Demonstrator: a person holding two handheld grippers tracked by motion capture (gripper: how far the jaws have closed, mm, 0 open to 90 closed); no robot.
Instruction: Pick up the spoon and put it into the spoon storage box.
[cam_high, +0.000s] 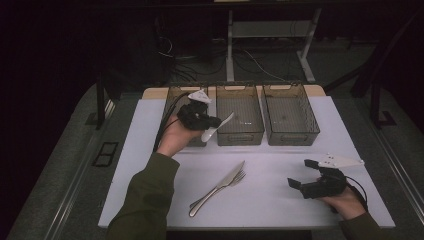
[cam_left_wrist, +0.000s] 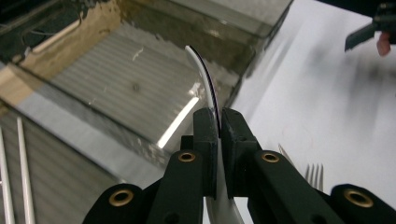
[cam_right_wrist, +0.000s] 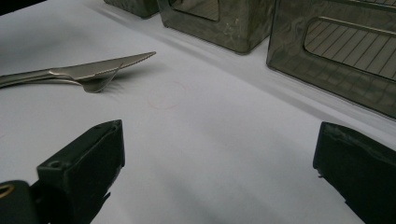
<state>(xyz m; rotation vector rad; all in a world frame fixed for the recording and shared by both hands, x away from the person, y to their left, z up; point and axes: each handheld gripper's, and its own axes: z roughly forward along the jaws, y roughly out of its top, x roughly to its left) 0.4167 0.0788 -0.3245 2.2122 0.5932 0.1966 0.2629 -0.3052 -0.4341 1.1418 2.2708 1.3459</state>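
Observation:
My left gripper (cam_high: 214, 121) is raised over the front of the left and middle bins and is shut on a thin white plastic utensil (cam_high: 218, 127). In the left gripper view the jaws (cam_left_wrist: 218, 116) pinch that curved white utensil (cam_left_wrist: 201, 70) edge-on above a bin's ribbed floor (cam_left_wrist: 126, 88). My right gripper (cam_high: 304, 173) rests low at the mat's right front, open, with nothing between its jaws (cam_right_wrist: 219, 149). A metal knife (cam_high: 222, 184) lies across a metal fork (cam_high: 235, 179) on the white mat; in the right gripper view the knife (cam_right_wrist: 93, 70) and fork (cam_right_wrist: 98, 85) sit to the left.
Three clear smoky bins stand in a row at the back: left (cam_high: 172, 97), middle (cam_high: 240, 136), right (cam_high: 291, 137). Thin white sticks (cam_left_wrist: 24, 172) lie in one bin. The white mat (cam_high: 280, 200) covers the table; dark floor and table legs lie beyond.

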